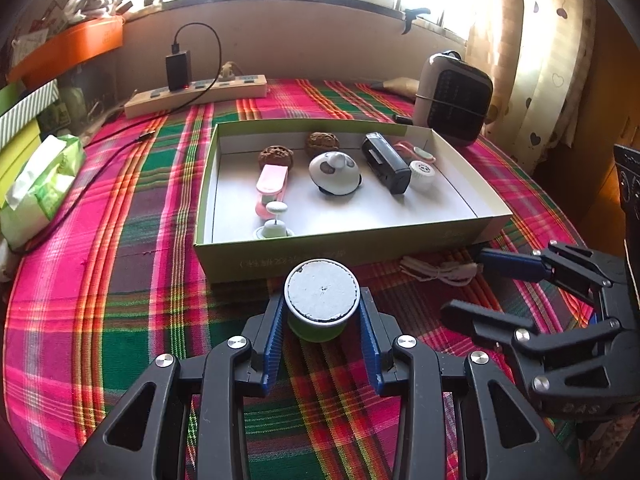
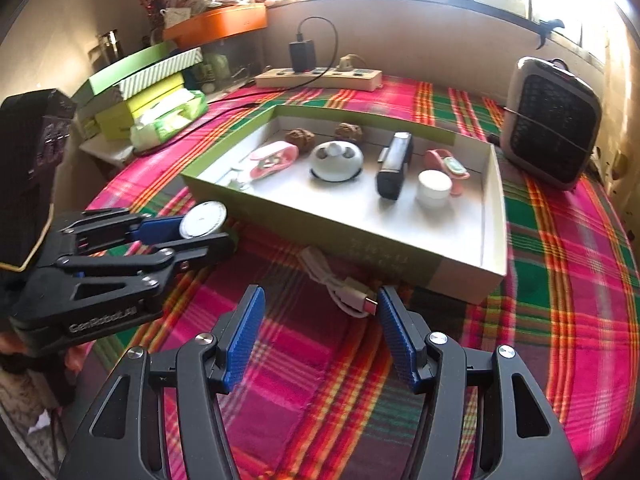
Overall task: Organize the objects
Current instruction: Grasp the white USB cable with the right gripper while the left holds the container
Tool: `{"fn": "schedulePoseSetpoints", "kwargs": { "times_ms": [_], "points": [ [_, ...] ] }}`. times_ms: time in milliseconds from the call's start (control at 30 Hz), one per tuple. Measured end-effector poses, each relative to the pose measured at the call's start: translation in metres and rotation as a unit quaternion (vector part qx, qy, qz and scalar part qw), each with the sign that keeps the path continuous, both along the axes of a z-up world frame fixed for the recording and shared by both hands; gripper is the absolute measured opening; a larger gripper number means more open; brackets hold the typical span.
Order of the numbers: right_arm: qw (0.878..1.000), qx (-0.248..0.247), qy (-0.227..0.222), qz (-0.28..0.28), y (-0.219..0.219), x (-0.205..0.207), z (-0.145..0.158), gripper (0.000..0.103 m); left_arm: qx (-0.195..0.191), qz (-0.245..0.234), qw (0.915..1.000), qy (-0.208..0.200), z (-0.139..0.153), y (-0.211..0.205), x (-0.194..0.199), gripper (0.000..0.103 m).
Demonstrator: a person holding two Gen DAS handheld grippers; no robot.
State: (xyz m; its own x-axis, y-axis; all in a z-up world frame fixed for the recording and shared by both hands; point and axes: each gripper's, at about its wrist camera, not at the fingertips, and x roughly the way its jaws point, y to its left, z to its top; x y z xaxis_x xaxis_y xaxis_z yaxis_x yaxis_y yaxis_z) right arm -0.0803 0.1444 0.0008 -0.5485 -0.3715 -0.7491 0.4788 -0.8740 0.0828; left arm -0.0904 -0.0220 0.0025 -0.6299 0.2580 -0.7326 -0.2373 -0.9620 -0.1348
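Observation:
My left gripper (image 1: 322, 312) is shut on a small green jar with a white lid (image 1: 322, 298), held just in front of the shallow cardboard box (image 1: 340, 250); the jar also shows in the right wrist view (image 2: 203, 219). The box holds a pink clip (image 1: 271, 184), two walnuts (image 1: 276, 156), a white earbud case (image 1: 335, 173), a black device (image 1: 386, 162), a white round jar (image 1: 422, 174) and a pink watch (image 1: 414, 152). My right gripper (image 2: 318, 334) is open and empty, above the cloth just before a coiled white cable (image 2: 344, 286).
A power strip (image 1: 196, 96) with a black charger lies at the back. A small heater (image 1: 454, 98) stands at the back right. A tissue pack (image 1: 40, 188) and stacked boxes (image 2: 136, 80) sit at the left. The plaid cloth (image 1: 120, 280) covers the table.

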Motion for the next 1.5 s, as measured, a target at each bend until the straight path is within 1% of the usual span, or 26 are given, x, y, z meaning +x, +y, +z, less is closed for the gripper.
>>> {"fn": "schedulePoseSetpoints", "kwargs": {
  "times_ms": [133, 200, 267, 367, 433, 633, 733, 867, 933, 1000, 1033, 1133, 1167, 1200, 1500],
  "points": [
    [1.000, -0.005, -0.010, 0.025, -0.006, 0.007, 0.001, 0.059, 0.003, 0.001, 1.0000, -0.001, 0.000, -0.002, 0.000, 0.033],
    [0.999, -0.001, -0.008, 0.034, -0.008, 0.010, 0.003, 0.059, 0.004, 0.001, 1.0000, -0.001, 0.000, -0.003, 0.001, 0.033],
    [1.000, 0.006, -0.002, 0.029, -0.008, 0.011, 0.005, 0.059, 0.006, 0.001, 1.0000, 0.000, 0.001, -0.003, 0.001, 0.033],
    [1.000, 0.027, 0.009, 0.002, -0.008, 0.005, 0.004, 0.059, 0.009, -0.002, 1.0000, 0.002, 0.003, -0.004, 0.002, 0.033],
    [0.999, 0.034, 0.008, -0.004, -0.008, 0.001, 0.001, 0.059, 0.009, -0.006, 0.9999, 0.002, 0.004, -0.004, 0.003, 0.033],
    [0.999, 0.051, 0.004, -0.004, -0.015, -0.006, -0.007, 0.059, 0.011, -0.006, 0.9999, 0.003, 0.007, -0.007, 0.003, 0.033],
    [0.998, 0.061, 0.003, -0.006, -0.017, -0.008, -0.010, 0.053, 0.012, -0.006, 0.9999, 0.002, 0.007, -0.008, 0.003, 0.033],
    [0.998, 0.059, 0.002, -0.007, -0.017, -0.009, -0.011, 0.050, 0.015, -0.008, 0.9999, -0.002, 0.005, -0.008, 0.001, 0.033],
    [0.998, 0.059, 0.004, -0.008, -0.017, -0.009, -0.010, 0.046, 0.016, -0.010, 0.9998, -0.003, 0.004, -0.008, 0.001, 0.033],
    [0.998, 0.062, 0.006, -0.008, -0.018, -0.008, -0.010, 0.037, 0.017, -0.010, 0.9998, -0.003, 0.004, -0.008, 0.001, 0.033],
    [0.998, 0.062, 0.007, -0.008, -0.018, -0.008, -0.009, 0.036, 0.018, -0.010, 0.9998, -0.003, 0.004, -0.008, 0.001, 0.033],
    [0.998, 0.060, 0.009, -0.010, -0.017, -0.007, -0.009, 0.027, 0.021, -0.010, 0.9997, -0.005, 0.004, -0.008, 0.001, 0.033],
    [0.998, 0.060, 0.009, -0.011, -0.017, -0.007, -0.010, 0.026, 0.021, -0.009, 0.9997, -0.004, 0.004, -0.008, 0.002, 0.033],
    [0.998, 0.059, 0.009, -0.012, -0.016, -0.007, -0.009, 0.022, 0.020, -0.010, 0.9997, -0.003, 0.004, -0.008, 0.001, 0.033],
    [0.999, 0.053, 0.006, -0.011, -0.016, -0.006, -0.009, 0.022, 0.010, 0.004, 0.9999, -0.008, 0.000, -0.009, -0.003, 0.032]
  ]
}}
